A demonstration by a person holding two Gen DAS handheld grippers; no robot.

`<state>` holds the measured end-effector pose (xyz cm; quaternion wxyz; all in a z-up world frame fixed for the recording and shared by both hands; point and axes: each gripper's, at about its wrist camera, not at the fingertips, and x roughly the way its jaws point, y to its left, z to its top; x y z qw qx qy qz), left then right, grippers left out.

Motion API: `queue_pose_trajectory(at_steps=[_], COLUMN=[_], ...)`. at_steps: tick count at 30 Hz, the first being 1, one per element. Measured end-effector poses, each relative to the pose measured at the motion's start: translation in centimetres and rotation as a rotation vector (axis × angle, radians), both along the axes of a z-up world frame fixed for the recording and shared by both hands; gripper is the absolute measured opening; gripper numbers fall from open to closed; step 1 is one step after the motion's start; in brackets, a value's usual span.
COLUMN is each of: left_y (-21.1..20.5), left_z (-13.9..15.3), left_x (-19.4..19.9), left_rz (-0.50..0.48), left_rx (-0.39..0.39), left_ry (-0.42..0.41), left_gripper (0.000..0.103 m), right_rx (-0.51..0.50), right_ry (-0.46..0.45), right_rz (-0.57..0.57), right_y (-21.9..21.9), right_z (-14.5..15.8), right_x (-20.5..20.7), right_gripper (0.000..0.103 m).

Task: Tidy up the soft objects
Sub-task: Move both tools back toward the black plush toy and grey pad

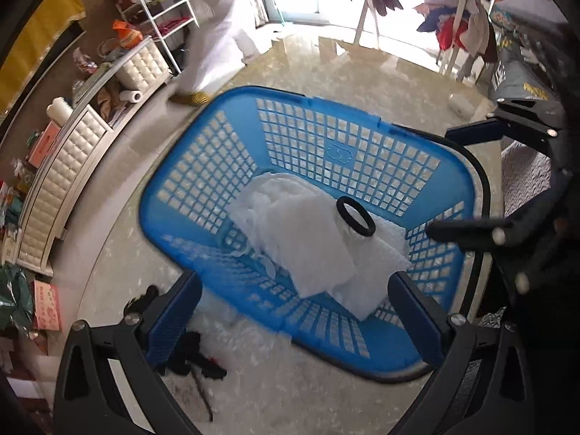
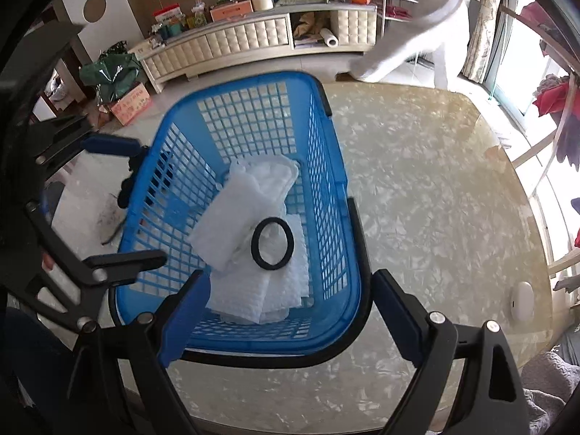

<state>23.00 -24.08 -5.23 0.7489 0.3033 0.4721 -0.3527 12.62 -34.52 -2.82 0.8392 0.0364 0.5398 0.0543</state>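
A blue plastic basket (image 1: 203, 181) stands on a marbled table; it also shows in the right wrist view (image 2: 326, 188). Inside lie folded white foam sheets (image 1: 308, 250) (image 2: 232, 217) with a black hair tie (image 1: 356, 216) (image 2: 272, 243) on top. My left gripper (image 1: 290, 311) is open and empty, hovering over the basket's near rim. My right gripper (image 2: 286, 304) is open and empty, over the basket's near end; it appears at the right in the left wrist view (image 1: 471, 181). The left gripper shows at the left of the right wrist view (image 2: 119, 203).
Dark small objects (image 1: 192, 359) lie on the table beside the basket. A white oval object (image 2: 521, 302) rests near the table's right edge. A person in white (image 2: 417, 36) walks past a cream cabinet (image 2: 253, 36). Clothes hang on a rack (image 1: 453, 18).
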Motion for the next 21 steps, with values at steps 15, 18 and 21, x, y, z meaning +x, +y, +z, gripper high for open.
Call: queue_pose_trajectory(at_steps=[15,18,21], left_y=[10.5,13.4,16.6], left_z=[1.0,0.2,-0.4], left_x=[-2.5,-2.4,-1.8], left_rz=[0.121,0.168,0.23], left_rx=[-0.033,-0.042,-0.05], left_ry=[-0.009,0.002,0.015], left_gripper=[0.102,0.102,0.102], right_rx=[-0.218,-0.19,-0.158], right_ry=[-0.089,-0.066,-0.052], right_rz=[0.078,0.115,0.157], right_y=[6.2,7.5,9.3], right_z=[3.4,3.0,2.6], right_x=[-0.4,0.3,1.2], right_gripper=[0.09,0.09,0.09])
